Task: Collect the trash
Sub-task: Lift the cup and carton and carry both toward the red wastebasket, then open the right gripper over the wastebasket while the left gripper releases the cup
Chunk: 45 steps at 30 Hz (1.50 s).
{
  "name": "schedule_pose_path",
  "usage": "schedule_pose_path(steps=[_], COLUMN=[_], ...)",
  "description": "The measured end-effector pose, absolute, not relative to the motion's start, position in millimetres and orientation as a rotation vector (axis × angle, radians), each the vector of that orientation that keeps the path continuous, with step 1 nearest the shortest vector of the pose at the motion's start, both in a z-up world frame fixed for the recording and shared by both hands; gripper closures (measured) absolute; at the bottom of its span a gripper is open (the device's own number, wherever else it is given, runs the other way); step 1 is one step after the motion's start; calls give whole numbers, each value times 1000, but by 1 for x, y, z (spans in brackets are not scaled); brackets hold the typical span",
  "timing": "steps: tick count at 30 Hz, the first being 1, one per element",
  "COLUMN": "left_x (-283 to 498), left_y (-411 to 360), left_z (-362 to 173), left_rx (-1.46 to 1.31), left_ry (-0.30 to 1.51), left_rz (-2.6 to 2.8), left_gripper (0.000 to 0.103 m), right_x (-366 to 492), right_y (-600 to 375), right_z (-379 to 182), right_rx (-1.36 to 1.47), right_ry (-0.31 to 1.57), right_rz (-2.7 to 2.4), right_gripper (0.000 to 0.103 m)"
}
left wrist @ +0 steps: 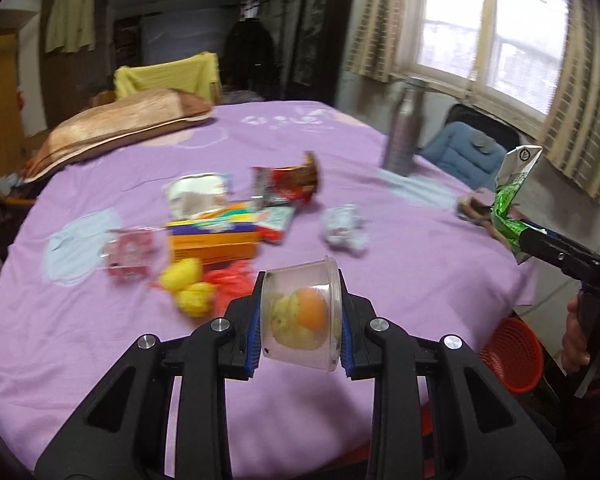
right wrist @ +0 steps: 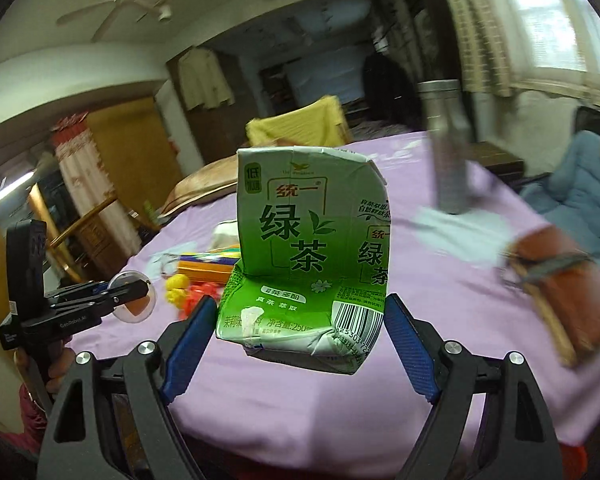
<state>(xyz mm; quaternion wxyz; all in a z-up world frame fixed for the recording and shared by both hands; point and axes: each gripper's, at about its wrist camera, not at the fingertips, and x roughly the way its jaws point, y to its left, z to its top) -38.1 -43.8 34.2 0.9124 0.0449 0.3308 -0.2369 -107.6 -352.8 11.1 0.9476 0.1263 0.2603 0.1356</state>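
Note:
My left gripper (left wrist: 300, 320) is shut on a clear plastic cup (left wrist: 296, 292) with orange and yellow leftovers inside, held on its side above the purple tablecloth (left wrist: 100, 340). My right gripper (right wrist: 302, 336) is shut on a crumpled green tea carton (right wrist: 300, 240), held upright above the table, with the blue pads (right wrist: 410, 344) against its lower sides. In the left wrist view the right gripper (left wrist: 516, 232) and the carton (left wrist: 516, 176) are at the right, beyond the table's edge. The right wrist view shows the left gripper (right wrist: 132, 292) with the cup (right wrist: 134, 300) at the left.
Loose trash lies mid-table: a red wrapper (left wrist: 288, 184), a crumpled paper (left wrist: 344, 228), an orange box (left wrist: 214, 240), yellow pompoms (left wrist: 188, 284) and clear packaging (left wrist: 132, 252). A metal bottle (left wrist: 404, 132) stands at the far right. A red basket (left wrist: 512, 356) sits on the floor, right.

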Motion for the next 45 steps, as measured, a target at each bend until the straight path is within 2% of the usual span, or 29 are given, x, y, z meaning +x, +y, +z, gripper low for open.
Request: schedule_pose_path(steps=[6, 12, 21, 25, 32, 33, 34, 36, 42, 45], left_x=[-65, -87, -115, -132, -163, -165, -167, -168, -155, -140], left_y=[-124, -199, -315, -367, -448, -453, -458, -460, -434, -416], left_z=[30, 25, -4, -26, -55, -56, -56, -52, -34, -27], left_rx=[152, 202, 351, 449, 561, 569, 571, 547, 499, 461], left_ry=[690, 700, 781, 817, 842, 839, 837, 815, 747, 745], left_rz=[-670, -841, -1017, -1086, -1204, -1212, -1212, -1203, -1114, -1052], left_gripper=[72, 72, 72, 72, 70, 61, 43, 27, 15, 13], right_x=[-171, -232, -244, -272, -316, -317, -313, -314, -312, -308], right_y=[-425, -496, -567, -597, -638, -641, -644, -645, -639, -630], right_z=[-4, -43, -150, -149, -139, -138, -136, -137, -134, -128], right_rx=[281, 328, 370, 496, 645, 652, 658, 664, 664, 649], right_ry=[521, 565, 846, 734, 567, 562, 559, 554, 547, 546], right_rz=[82, -150, -398, -419, -467, -467, -465, -456, -416, -396], right_gripper=[20, 20, 15, 9, 9, 9, 9, 9, 9, 9])
